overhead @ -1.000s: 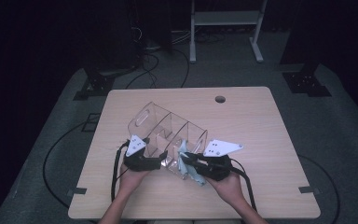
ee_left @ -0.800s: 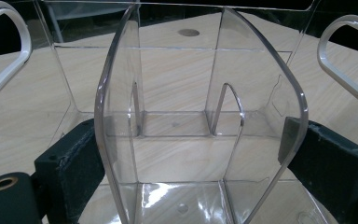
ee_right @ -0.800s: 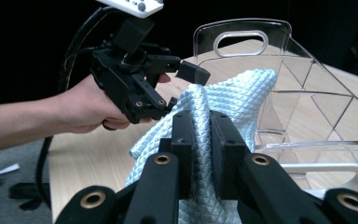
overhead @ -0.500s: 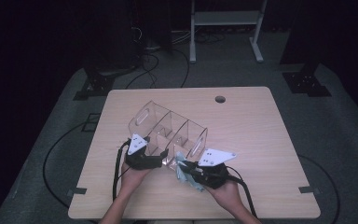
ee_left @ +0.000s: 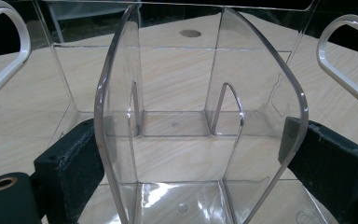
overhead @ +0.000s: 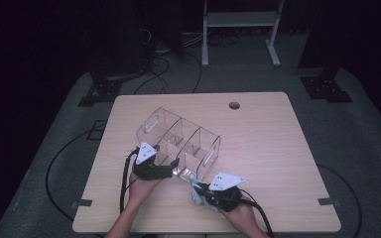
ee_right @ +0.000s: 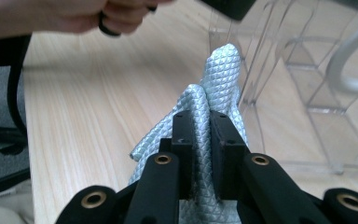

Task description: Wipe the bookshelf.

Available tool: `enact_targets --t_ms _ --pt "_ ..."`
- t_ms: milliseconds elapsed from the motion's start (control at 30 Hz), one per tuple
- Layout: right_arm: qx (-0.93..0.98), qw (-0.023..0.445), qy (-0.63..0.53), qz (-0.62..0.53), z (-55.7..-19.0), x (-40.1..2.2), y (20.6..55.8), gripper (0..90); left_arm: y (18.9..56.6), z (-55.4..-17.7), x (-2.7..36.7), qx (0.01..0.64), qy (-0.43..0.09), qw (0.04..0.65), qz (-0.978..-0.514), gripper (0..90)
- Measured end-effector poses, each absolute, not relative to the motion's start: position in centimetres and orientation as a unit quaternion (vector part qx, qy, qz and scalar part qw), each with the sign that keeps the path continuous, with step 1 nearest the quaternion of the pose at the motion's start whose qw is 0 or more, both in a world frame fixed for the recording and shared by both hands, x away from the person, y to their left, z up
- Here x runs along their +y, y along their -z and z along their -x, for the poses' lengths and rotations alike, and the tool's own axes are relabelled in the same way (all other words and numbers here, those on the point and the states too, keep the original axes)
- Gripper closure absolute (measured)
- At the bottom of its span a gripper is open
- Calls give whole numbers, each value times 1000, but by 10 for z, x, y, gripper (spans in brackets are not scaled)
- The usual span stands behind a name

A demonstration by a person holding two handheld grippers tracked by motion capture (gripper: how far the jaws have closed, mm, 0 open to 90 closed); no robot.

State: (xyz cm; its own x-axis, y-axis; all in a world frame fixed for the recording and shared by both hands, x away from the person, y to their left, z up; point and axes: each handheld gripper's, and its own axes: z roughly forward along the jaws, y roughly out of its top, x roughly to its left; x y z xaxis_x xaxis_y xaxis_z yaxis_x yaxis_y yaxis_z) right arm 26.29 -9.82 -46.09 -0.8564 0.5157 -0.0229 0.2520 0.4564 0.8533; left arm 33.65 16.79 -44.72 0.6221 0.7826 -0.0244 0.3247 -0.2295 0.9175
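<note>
Cloth (ee_right: 214, 93), a pale textured wad, sits pinched tight in the right tool (overhead: 207, 192) low over the desk (overhead: 278, 144) just beside the clear organizer (overhead: 181, 144), whose near end wall the left tool (overhead: 174, 164) clamps from both sides, likely steadying it for wiping.

High view is dim, the room around the table (overhead: 278, 148) sinking to near black while the wooden top catches a soft overhead glow and looks slightly grainy. Left gripper view is bright and sharp, white glare streaking the clear organizer (ee_left: 200, 116) walls. Right gripper view blurs the hand (ee_right: 65, 18) at top; the cloth (ee_right: 214, 98) is crisp.
</note>
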Motion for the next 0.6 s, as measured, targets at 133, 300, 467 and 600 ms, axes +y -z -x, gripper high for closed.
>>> enact_targets --t_ms 133,300,467,600 --pt "847 131 -456 -241 -266 -101 472 809 448 -337 168 371 -229 501 -748 73" --pt "844 116 -456 -256 -273 -105 478 809 448 -337 168 372 -230 500 -747 74" --pt "839 118 -468 -252 -269 -106 471 810 447 -338 169 372 -229 500 -748 76" --pt "841 115 -466 -251 -270 -108 473 810 447 -338 170 371 -228 499 -749 76"
